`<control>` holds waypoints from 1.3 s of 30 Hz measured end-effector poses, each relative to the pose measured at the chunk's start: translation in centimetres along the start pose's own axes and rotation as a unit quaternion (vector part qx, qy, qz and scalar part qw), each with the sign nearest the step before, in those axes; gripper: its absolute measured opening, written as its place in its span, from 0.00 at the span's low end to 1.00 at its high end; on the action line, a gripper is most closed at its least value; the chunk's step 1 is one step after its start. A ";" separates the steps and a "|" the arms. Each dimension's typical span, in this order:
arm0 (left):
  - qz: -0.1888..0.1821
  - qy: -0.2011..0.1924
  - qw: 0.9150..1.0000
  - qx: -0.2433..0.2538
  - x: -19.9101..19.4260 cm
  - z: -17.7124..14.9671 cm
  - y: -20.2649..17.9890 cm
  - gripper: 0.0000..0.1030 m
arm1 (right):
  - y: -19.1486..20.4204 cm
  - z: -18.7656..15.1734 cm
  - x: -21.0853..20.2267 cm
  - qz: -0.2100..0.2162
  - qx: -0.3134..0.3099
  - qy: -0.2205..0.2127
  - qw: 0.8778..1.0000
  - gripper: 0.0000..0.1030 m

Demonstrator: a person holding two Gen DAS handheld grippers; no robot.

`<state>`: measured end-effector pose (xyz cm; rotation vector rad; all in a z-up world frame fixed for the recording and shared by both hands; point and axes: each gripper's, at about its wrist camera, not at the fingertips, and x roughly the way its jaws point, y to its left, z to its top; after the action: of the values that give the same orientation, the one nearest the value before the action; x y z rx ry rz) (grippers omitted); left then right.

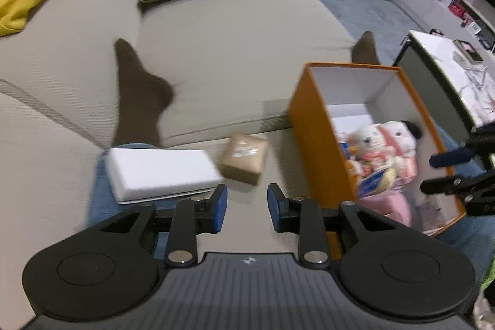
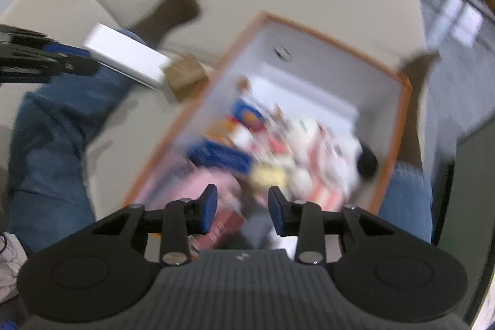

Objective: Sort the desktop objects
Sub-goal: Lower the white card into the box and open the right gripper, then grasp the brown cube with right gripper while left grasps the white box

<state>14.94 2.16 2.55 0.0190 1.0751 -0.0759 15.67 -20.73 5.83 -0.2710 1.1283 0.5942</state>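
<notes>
Starting at the left gripper (image 1: 247, 206), we find its blue-padded fingers (image 1: 220, 207) spread apart with nothing between them, poised above the beige ribbed sofa cushion (image 1: 235, 57). Just beyond the pads lies a small brown cardboard packet (image 1: 244, 158); its printed label is too smeared to read. Beside it, close enough that we cannot say whether they touch, a flat white rectangular box (image 1: 161, 172) rests partly on a blue denim leg (image 1: 99, 200). To the right stands a tall orange box (image 1: 312, 138) with white inner walls, its near end cut off by the gripper body. Inside, we make out a white plush toy (image 1: 383, 138) and pink items; everything beneath is a jumble.

The right gripper (image 2: 242, 211) likewise shows its fingers (image 2: 208, 211) parted and gripping nothing, held over the orange box (image 2: 399, 138). Motion blur is heavy in this view: its contents read only as blue, pink, yellow and white patches, plus one dark round shape. The white box (image 2: 123, 57) and brown packet (image 2: 185, 76) appear beyond the box's left wall. A dark sock (image 1: 139, 92) lies on the cushion.
</notes>
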 end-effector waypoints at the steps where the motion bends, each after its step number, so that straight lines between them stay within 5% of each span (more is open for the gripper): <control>1: 0.008 0.003 1.000 0.001 0.0 0.0 0.6 0.33 | 0.6 0.8 0.0 0.003 -0.014 -0.006 1.000 0.37; 5: 0.029 0.014 0.999 -0.012 0.4 0.1 3.3 0.38 | 3.3 3.8 0.9 0.011 -0.063 -0.024 0.998 0.37; 8: 0.042 0.016 0.999 -0.026 0.9 0.4 5.6 0.55 | 5.0 5.7 2.4 0.018 -0.098 -0.027 0.995 0.37; 11: 0.058 0.024 0.998 -0.017 1.7 0.7 7.1 0.56 | 6.6 7.6 4.5 0.022 -0.132 -0.023 0.991 0.39; 16: 0.094 0.030 0.989 0.110 3.2 0.2 5.8 0.57 | 8.2 10.1 8.4 0.016 -0.179 -0.005 0.984 0.41; 20: 0.118 0.036 0.969 0.215 5.5 -1.0 3.5 0.57 | 8.7 11.2 11.4 0.015 -0.211 0.015 0.977 0.41; 26: 0.136 0.048 0.922 0.360 8.1 -2.4 0.2 0.59 | 9.3 12.3 14.8 0.010 -0.257 0.039 0.966 0.47; 30: 0.146 0.072 0.873 0.461 10.1 -3.9 -1.8 0.64 | 9.5 13.0 16.2 0.009 -0.282 0.046 0.958 0.57; 35: 0.174 0.096 0.816 0.543 12.9 -6.2 -2.8 0.67 | 9.5 13.8 17.6 0.023 -0.302 0.052 0.952 0.58; 39: 0.192 0.094 0.784 0.583 14.5 -7.1 -3.0 0.71 | 9.7 14.4 18.8 0.031 -0.313 0.061 0.947 0.62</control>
<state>15.33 -1.19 -13.50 1.3974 1.0537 -0.3695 26.65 0.03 -4.31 -0.8296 1.0433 0.9985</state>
